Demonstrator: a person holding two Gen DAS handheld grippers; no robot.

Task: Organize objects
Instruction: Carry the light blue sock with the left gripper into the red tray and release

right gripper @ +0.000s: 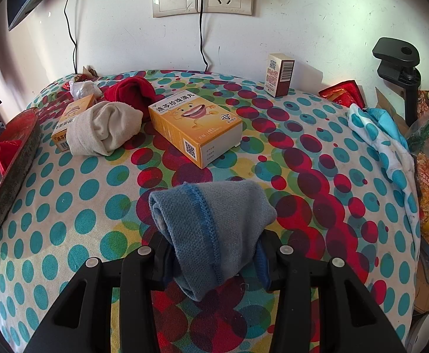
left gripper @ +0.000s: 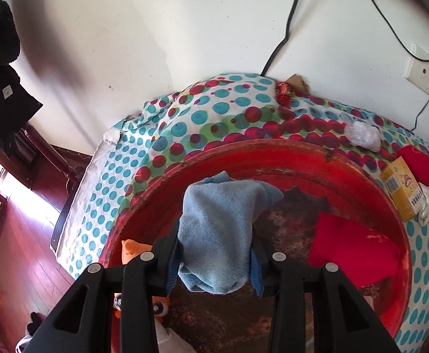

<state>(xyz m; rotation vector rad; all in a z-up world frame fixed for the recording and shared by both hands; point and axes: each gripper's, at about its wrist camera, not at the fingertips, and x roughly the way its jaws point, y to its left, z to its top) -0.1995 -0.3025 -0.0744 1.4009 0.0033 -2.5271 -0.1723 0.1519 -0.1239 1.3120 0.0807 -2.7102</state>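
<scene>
- The left gripper (left gripper: 214, 264) has its fingers clamped on a light blue sock (left gripper: 217, 229), held above the red tray (left gripper: 302, 158).
- In the red tray lie a red cloth (left gripper: 352, 253) and an orange toy (left gripper: 135, 250).
- The right gripper (right gripper: 214, 261) has its fingers clamped on a blue-grey sock (right gripper: 211, 223), to the right of the red tray, over the dotted worktop (right gripper: 302, 158).
- Further right of the tray lie a white sock (right gripper: 105, 129), a red sock (right gripper: 132, 91) and a large orange box (right gripper: 194, 123).
</scene>
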